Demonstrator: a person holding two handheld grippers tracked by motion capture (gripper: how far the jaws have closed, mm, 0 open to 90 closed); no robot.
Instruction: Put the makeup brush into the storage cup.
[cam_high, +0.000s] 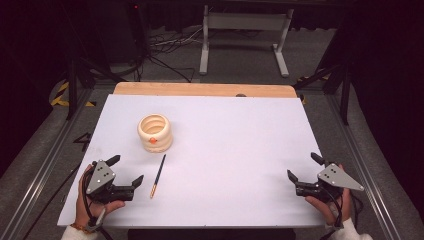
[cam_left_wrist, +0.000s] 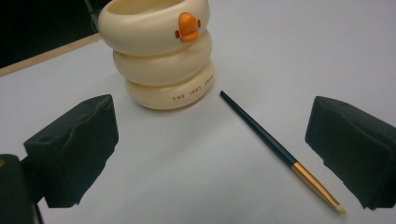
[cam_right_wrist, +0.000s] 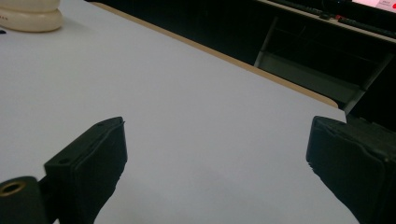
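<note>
Reading holder (cam_left_wrist: 161, 51) lettering, left gripper view; brush (cam_left_wrist: 280, 150) beside

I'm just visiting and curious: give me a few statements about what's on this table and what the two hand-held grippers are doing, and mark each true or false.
1. The brush lies flat on the table, apart from the cream holder. True.
2. The left hand-held gripper is clamped on the brush. False: its jaws are open and hold nothing; the brush lies beside it.
3. The cream holder has an orange duck bill on its top ring. True.
4. The brush stands upright inside the holder. False: it lies on the table in front of it.
5. The right hand-held gripper is open and empty. True.
</note>
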